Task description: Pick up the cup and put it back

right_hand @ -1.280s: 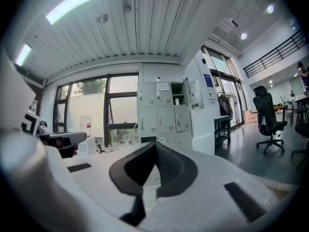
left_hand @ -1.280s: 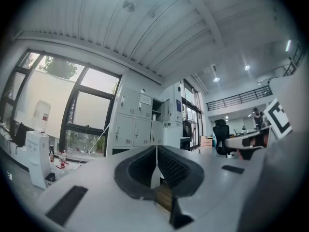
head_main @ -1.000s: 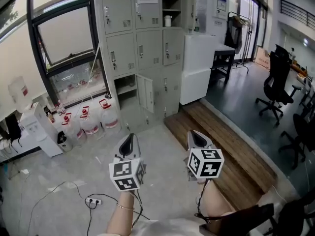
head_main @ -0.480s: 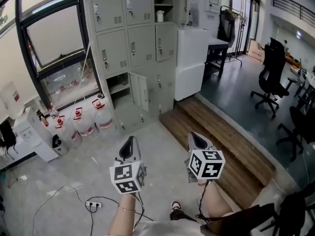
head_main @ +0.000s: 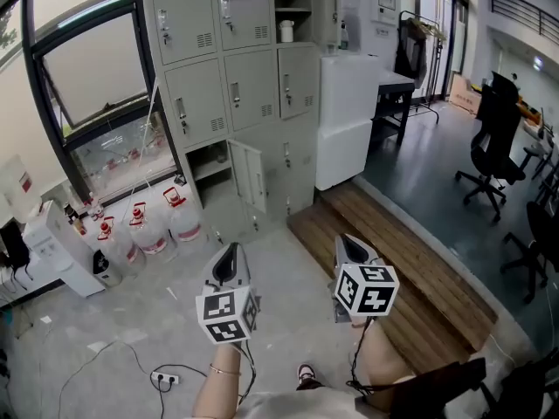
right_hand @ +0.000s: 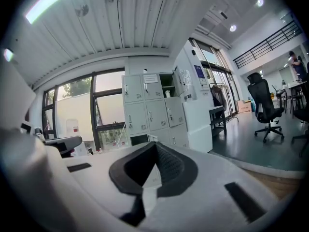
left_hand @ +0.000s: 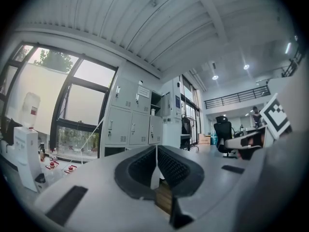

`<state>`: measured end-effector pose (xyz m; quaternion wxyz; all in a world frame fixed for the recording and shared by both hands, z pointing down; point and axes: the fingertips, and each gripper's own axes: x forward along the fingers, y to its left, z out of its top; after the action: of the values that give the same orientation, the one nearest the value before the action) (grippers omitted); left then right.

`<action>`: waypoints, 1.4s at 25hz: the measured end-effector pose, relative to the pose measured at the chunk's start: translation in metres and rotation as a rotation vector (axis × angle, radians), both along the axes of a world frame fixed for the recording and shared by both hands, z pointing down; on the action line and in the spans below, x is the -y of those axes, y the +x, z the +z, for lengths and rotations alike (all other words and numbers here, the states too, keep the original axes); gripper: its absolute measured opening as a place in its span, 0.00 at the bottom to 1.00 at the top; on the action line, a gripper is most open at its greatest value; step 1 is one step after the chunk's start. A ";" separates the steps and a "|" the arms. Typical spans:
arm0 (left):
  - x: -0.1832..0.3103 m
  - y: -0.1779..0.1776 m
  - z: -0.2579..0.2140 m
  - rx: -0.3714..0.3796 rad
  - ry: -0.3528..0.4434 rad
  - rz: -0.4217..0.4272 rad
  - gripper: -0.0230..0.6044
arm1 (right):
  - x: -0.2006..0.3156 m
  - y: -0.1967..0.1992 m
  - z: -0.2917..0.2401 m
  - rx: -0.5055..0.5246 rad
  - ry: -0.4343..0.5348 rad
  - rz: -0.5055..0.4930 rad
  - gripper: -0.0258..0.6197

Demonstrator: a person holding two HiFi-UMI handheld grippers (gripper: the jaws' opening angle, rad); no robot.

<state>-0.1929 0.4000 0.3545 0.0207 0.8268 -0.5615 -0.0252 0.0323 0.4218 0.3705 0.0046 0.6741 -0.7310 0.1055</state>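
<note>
Pressed together, with nothing between: left tool (head_main: 229,256) and right tool (head_main: 349,244). Held side by side above the floor (head_main: 105,312), aimed toward the locker cabinet (head_main: 236,85). White cup (head_main: 286,30) upright on the shelf of the open top compartment of that cabinet, well apart from both tools.

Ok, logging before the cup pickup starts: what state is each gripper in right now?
Left gripper: closed, holding nothing.
Right gripper: closed, holding nothing.
</note>
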 end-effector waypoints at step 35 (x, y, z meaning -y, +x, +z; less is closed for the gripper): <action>0.360 0.108 -0.013 -0.001 0.054 -0.037 0.06 | 0.355 0.121 0.000 0.002 0.024 -0.037 0.03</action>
<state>-0.0849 0.0397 0.3410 -0.0017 0.8164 -0.5760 -0.0412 0.1536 0.0670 0.3708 -0.0022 0.6605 -0.7445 0.0970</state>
